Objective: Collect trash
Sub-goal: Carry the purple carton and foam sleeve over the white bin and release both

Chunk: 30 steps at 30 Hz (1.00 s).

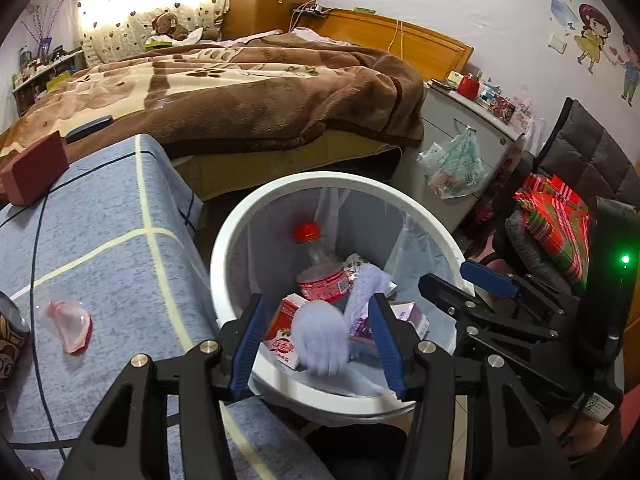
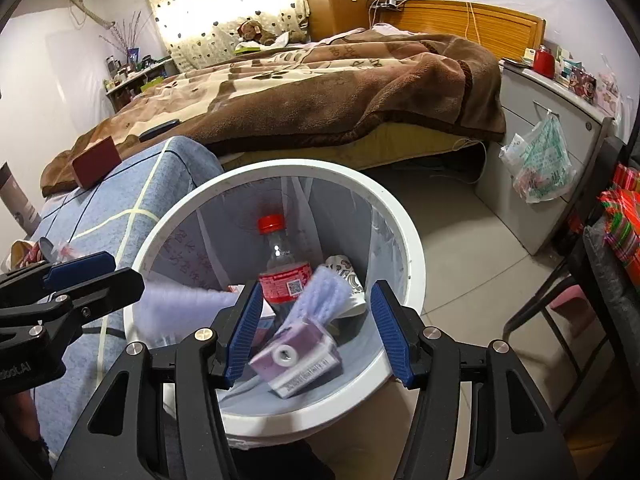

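Grippers: 2, both with blue pads, side by side over 1 white bin (image 1: 224,248).
Left gripper (image 1: 316,336): jaws apart and gripping nothing; a blurred pale lilac cloth (image 1: 320,340) sits loose between its pads, above the bin's contents.
Right gripper (image 2: 316,328): jaws wide, nothing between the pads; it points down into the bin.
Bin: round, lined with a clear bag, standing on the tiled floor just beside the table (image 1: 104,216).
Bin contents: 1 bottle (image 2: 280,268) with a red cap and red label, upright; 1 red and white carton (image 1: 282,336); 1 purple carton (image 2: 296,360) lying on its side; 1 paper cup (image 2: 348,276); a second lilac cloth (image 2: 320,292) leaning on the purple carton.
Table: covered in blue cloth with pale stripes; on it 1 crumpled pink wrapper (image 1: 66,322), still outside the bin, and 1 dark red box (image 1: 34,168).
Bed (image 1: 240,84): 1, behind the bin, under a brown blanket, with 1 teddy bear (image 1: 166,24) at its far side.
Cabinet (image 2: 548,152): 1 grey one, with 1 plastic bag (image 2: 540,164) hanging from it.
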### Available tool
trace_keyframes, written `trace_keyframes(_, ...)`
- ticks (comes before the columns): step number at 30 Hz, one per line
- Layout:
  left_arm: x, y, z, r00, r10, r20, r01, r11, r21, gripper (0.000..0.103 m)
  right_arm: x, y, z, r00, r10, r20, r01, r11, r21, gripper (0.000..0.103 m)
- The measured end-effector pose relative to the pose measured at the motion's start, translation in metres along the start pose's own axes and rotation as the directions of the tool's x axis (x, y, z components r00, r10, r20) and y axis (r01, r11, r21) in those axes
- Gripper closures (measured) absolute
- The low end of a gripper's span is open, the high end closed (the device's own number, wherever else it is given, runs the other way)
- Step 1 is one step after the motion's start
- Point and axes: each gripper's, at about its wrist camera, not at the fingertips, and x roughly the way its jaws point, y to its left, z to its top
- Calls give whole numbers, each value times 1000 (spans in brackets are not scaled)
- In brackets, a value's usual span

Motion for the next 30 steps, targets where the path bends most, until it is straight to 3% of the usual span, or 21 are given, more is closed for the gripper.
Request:
trace_keyframes(15, -39, 17, -11, 997, 41, 71, -39, 999, -28, 47, -19, 19, 1, 998, 31, 57, -31, 999, -8, 45)
trace_keyframes(30, -85, 53, -34, 986, 97, 135, -85, 992, -95, 47, -30, 62, -1, 991, 104, 84, -97, 992, -78, 45)
